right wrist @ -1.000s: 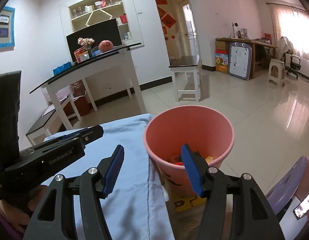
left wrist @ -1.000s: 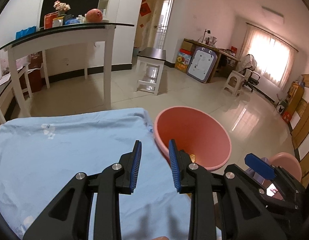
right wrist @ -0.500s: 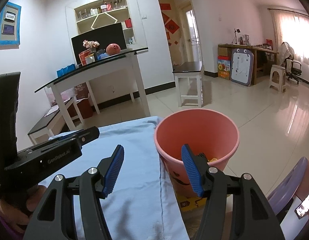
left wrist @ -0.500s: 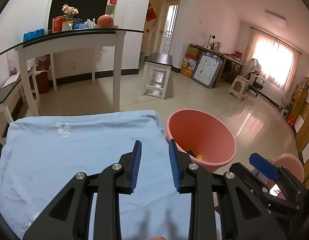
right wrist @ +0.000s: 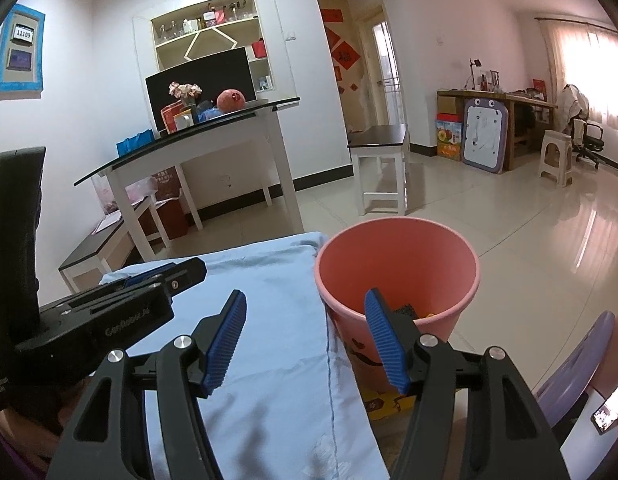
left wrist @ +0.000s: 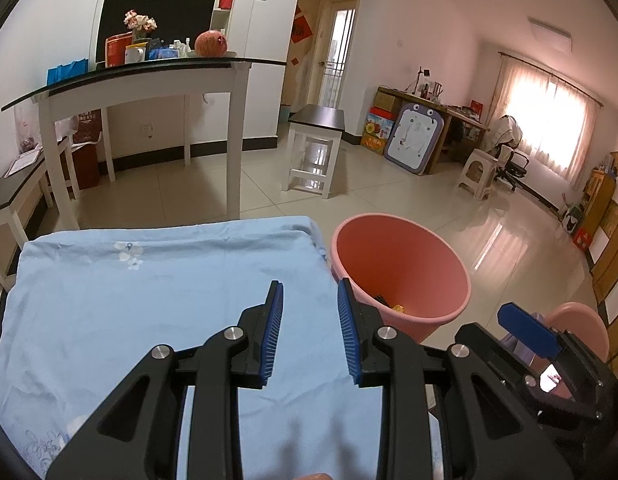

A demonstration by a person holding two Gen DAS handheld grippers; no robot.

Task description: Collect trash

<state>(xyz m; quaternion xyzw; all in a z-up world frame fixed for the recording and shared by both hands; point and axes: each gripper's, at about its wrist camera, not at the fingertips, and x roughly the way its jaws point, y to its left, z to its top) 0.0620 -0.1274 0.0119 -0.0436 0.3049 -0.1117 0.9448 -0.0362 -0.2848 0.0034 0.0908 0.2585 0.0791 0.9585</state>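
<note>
Left gripper [left wrist: 310, 334]: nearest, over the cloth; jaws parted, nothing between the blue pads.
Right gripper [right wrist: 307, 338]: near, straddling the cloth's right edge and the bin rim; jaws opening, empty.
Blue cloth [left wrist: 149, 304]: light blue, floral print, spread flat under both grippers.
Pink bin [right wrist: 397, 264]: just right of the cloth, touching its edge, upright.
Trash [right wrist: 407, 311]: dark and yellow scraps at the bin's bottom, partly hidden by a finger.
White stool [right wrist: 383, 168]: farther, on the tiled floor.
Glass-topped table [left wrist: 149, 80]: far left, by the wall.
</note>
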